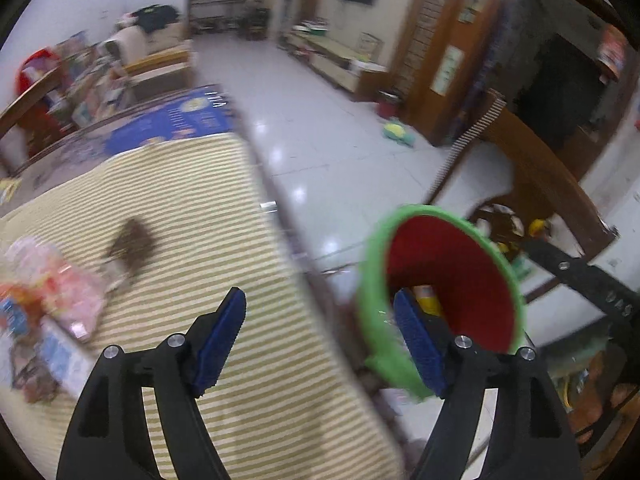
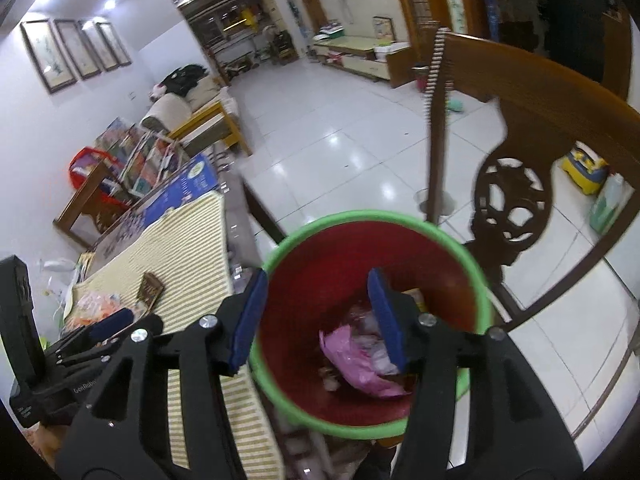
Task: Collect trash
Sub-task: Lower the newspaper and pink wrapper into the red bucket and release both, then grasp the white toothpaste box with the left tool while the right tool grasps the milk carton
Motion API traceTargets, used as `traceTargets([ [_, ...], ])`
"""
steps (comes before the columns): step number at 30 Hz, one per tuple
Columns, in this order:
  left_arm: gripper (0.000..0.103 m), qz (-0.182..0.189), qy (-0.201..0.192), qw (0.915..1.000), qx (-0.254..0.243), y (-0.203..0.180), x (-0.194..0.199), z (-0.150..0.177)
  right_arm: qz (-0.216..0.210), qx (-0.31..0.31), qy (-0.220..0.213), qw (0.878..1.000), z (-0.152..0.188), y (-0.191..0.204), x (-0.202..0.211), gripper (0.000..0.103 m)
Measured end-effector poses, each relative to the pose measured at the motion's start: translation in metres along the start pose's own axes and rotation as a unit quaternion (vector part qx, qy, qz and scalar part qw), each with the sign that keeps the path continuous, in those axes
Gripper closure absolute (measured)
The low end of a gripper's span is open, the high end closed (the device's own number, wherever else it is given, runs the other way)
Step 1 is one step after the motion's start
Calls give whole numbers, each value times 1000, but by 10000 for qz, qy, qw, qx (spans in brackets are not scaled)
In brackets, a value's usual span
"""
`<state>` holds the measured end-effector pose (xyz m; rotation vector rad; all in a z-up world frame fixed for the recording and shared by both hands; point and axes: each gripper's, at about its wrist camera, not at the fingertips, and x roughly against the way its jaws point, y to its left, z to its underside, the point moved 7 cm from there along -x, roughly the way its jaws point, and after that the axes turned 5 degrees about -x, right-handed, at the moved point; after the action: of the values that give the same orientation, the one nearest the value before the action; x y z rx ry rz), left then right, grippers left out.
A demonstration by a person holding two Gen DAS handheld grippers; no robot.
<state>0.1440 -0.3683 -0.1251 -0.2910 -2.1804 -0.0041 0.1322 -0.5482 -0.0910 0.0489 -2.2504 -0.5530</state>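
Observation:
A red bin with a green rim (image 2: pixel 304 236) stands off the table's edge; it also shows in the left wrist view (image 1: pixel 460 272). A pink wrapper (image 2: pixel 352 356) and other trash lie inside it. My right gripper (image 2: pixel 320 316) is open and empty above the bin's mouth. My left gripper (image 1: pixel 320 340) is open and empty over the striped tablecloth (image 1: pixel 192 184) at the table's edge. A dark brown wrapper (image 1: pixel 134 246) lies on the cloth ahead and left of it, seen also in the right wrist view (image 2: pixel 150 288). Pink and orange wrappers (image 1: pixel 60 292) lie at the far left.
A carved wooden chair (image 2: pixel 516 200) stands right behind the bin. A blue box (image 1: pixel 184 116) lies at the table's far end. The tiled floor (image 1: pixel 320 120) stretches beyond, with a sofa (image 2: pixel 192 108) and bookshelf (image 2: pixel 132 160) at the back left.

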Motion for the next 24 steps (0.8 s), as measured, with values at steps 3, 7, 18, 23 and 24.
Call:
traceTargets([
  [3,30,-480,1,9984,305,59,15,17,-217,181,179,9994,11,37,-12,44],
  [7,30,-1264,85,9889,781,158,42,50,-420,463,327,9975,30,87,-24,43],
  [18,37,-1756,923,9709,1340,358,58,131,-619,985,689,9908,106,224,-43,41],
  [23,47,-1345,1183,9762,1223,377,25,135,-544,1152,723,9892,136,263,-43,41],
  [24,47,-1272,1221,9771,1194,381,19,136,-503,1179,740,9890,142,269,-44,41],
])
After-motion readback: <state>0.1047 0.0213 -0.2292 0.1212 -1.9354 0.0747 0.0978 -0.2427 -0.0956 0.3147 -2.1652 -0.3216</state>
